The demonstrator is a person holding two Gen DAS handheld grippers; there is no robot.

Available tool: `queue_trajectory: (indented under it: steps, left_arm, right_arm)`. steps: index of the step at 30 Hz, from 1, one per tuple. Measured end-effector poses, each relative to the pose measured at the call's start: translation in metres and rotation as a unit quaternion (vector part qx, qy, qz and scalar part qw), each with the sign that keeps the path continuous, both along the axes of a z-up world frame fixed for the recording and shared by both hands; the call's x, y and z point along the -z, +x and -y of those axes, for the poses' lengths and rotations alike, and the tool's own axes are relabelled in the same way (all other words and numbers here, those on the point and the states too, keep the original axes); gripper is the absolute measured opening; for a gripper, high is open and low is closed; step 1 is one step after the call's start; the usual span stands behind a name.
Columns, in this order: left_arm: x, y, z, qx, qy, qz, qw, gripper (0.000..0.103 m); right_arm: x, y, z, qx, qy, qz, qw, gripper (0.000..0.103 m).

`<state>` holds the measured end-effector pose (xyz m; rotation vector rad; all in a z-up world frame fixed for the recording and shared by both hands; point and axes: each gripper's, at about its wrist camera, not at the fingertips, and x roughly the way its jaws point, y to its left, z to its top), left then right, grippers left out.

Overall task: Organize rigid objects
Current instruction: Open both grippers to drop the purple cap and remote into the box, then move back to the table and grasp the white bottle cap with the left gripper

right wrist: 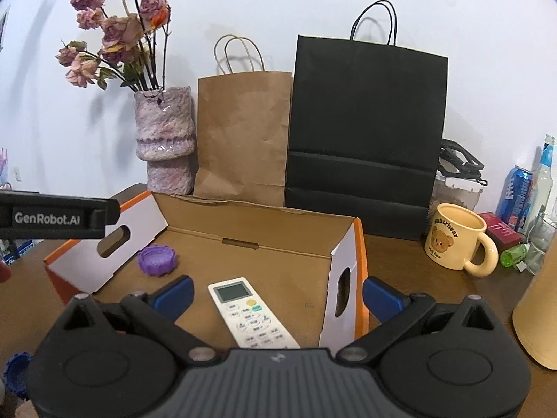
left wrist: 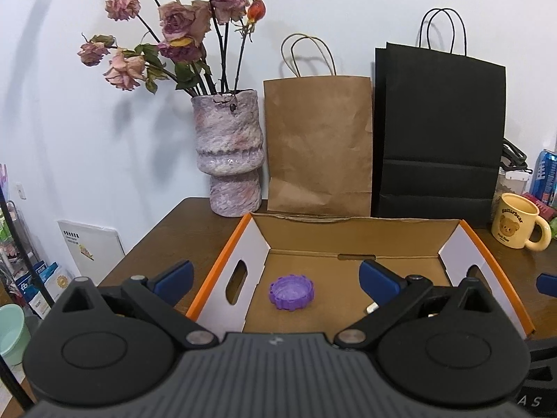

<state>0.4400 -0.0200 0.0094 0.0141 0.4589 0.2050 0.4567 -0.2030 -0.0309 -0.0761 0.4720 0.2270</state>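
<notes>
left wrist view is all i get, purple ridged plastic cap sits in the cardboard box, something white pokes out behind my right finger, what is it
Observer: A white remote control with a small screen, lying flat on the cardboard box floor.
Operator: touching the cap?
Observer: No, the purple ridged plastic cap lies apart, nearer the box's left wall.
Operator: right claw holding anything?
Observer: No, the right claw is open and empty, above the remote.
</notes>
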Motion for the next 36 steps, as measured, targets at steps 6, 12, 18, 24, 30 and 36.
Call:
queue_trajectory:
  steps: [6,12,18,24,30,36]
  left_arm:
    - [-0.004,-0.027,-0.001,0.007,0.002,0.005,1.0000,0.103]
    - [-0.002,-0.057,-0.005,0.006,0.006,0.000,1.0000,0.103]
    - [-0.002,-0.089,-0.014,0.001,0.004,0.003,1.0000,0.103]
    - [-0.002,-0.118,-0.020,0.002,0.004,0.001,1.0000,0.103]
    - [0.000,-0.144,-0.024,0.004,0.005,0.000,1.0000,0.103]
    - [0.009,-0.163,-0.029,0.005,0.005,-0.010,0.9999,0.103]
  right_arm:
    - [-0.004,-0.026,0.004,0.000,0.004,0.005,1.000,0.103]
    - [-0.005,-0.056,0.009,0.002,0.009,0.007,1.000,0.103]
    - [-0.002,-0.087,0.011,0.002,0.009,0.005,1.000,0.103]
    - [0.005,-0.117,0.010,-0.002,0.008,-0.002,1.000,0.103]
    - [0.012,-0.142,0.008,-0.006,0.002,-0.008,1.000,0.103]
    - [0.021,-0.162,0.006,-0.011,-0.006,-0.017,1.000,0.103]
